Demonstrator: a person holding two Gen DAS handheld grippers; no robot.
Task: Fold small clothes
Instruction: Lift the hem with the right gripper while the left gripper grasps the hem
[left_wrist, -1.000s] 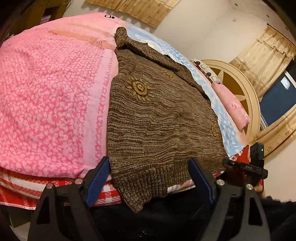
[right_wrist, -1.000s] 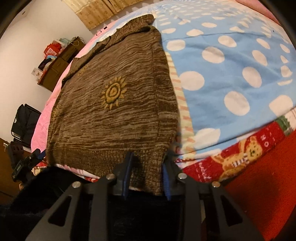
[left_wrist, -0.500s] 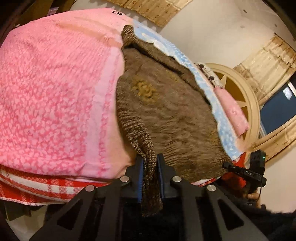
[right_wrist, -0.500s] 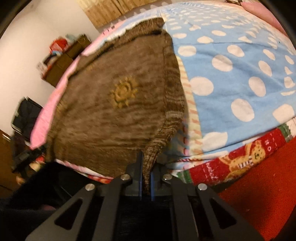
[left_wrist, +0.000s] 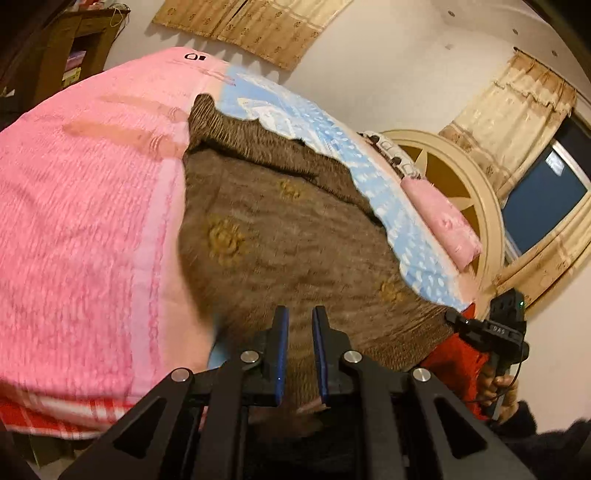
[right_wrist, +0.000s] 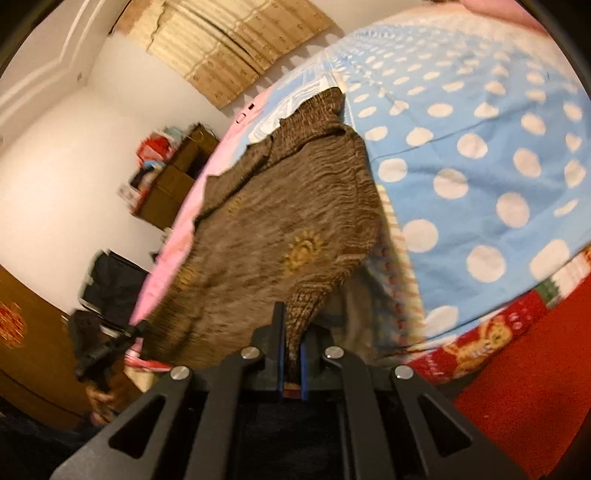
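hem pinched at both corners, ready to fold upward

on my left, the left gripper (left_wrist: 298, 354) has its blue pads pressed onto the near hem of the brown sweater (left_wrist: 295, 236), which lies across the bed where the pink blanket (left_wrist: 81, 221) meets the blue polka-dot blanket (right_wrist: 480, 166). on my right, the right gripper (right_wrist: 291, 354) is clamped tight on the other hem corner, with the knit bunched between the pads. i judge this to be the start of the bottom fold. next i'd carry both corners level toward the collar, evenly.
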